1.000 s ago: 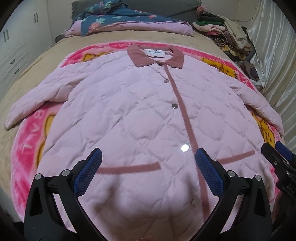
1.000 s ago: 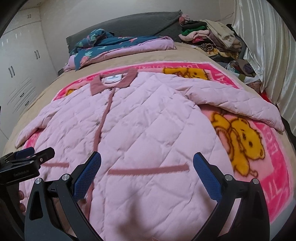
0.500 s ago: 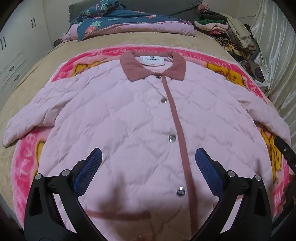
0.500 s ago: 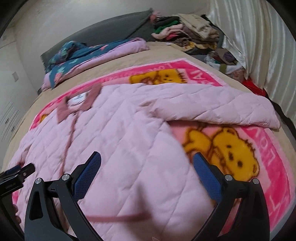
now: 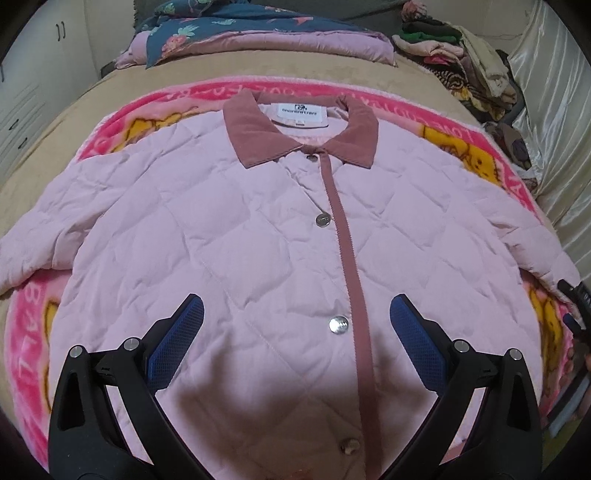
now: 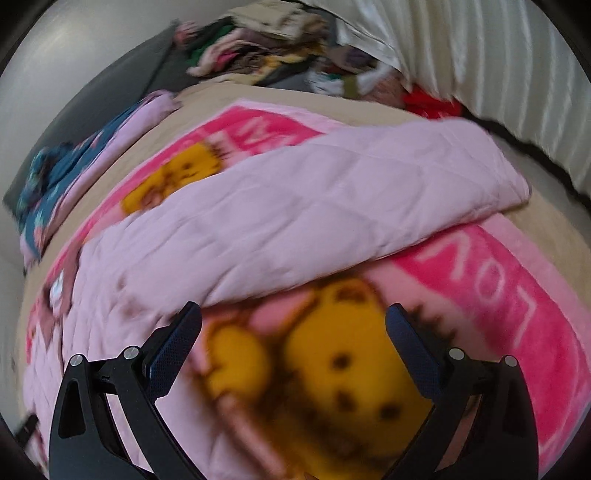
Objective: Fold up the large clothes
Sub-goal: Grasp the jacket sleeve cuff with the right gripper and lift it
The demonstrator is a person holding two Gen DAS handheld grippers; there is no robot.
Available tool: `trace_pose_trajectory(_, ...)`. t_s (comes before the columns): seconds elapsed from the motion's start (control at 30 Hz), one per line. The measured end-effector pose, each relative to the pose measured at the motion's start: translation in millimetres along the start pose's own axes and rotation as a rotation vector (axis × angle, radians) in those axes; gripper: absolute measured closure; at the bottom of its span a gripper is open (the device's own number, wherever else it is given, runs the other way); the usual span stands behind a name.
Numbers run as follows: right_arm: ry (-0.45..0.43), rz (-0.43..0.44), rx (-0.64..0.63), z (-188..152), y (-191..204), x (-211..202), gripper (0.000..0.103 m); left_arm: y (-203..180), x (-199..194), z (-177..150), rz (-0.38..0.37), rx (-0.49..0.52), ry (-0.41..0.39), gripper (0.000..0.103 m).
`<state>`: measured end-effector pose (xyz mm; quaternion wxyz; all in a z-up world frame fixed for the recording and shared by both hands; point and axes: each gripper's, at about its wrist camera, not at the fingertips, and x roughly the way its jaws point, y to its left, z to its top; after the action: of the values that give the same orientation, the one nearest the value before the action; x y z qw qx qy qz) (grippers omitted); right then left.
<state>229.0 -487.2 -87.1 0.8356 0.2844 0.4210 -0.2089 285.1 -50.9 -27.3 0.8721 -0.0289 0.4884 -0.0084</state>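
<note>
The puffy pink quilted coat [image 5: 258,236] lies flat, collar at 12 o'clock, on a bright pink bear blanket [image 6: 498,295], with both the left gripper [image 5: 295,325] and right gripper [image 6: 293,323] jaws wide, holding nothing.

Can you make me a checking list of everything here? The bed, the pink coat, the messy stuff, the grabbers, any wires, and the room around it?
Surface: bed with tan cover; pink bear blanket spread on top.
Job's things: pink quilted coat lies flat, front up and buttoned, collar at the far end, both sleeves out to the sides; right sleeve rests on the blanket.
Clutter: clothes pile at the far right corner; flowered bedding at the head.
Grippers: left gripper open over the coat's front; right gripper open over the blanket's bear, just short of the sleeve. Neither holds anything.
Cables: nothing seen.
Surroundings: white cupboards on the left, shiny curtain on the right.
</note>
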Motion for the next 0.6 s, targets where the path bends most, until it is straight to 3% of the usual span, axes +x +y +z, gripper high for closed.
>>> trace_pose_trajectory(0.13, 0.001, -0.037, 0.103, 19.5, -37.5, 14.2, 0.004, 0.0, 10.7, 2.3, 0.002, 0.006, 0.011, 0.008)
trace_pose_trajectory(0.47, -0.043, -0.015, 0.31, 62.2, -93.8, 36.5, 0.004, -2.5, 20.8, 16.8, 0.001, -0.011, -0.003, 0.008)
trace_pose_trajectory(0.53, -0.072, -0.024, 0.314, 71.8, -98.8, 36.6, 0.007, -1.9, 22.0, 22.3, -0.006, -0.024, -0.007, 0.008)
trace_pose_trajectory(0.6, -0.077, -0.025, 0.344, 78.2, -108.4, 39.4, 0.019, -1.7, 25.0, 28.5, -0.001, -0.037, 0.002, 0.008)
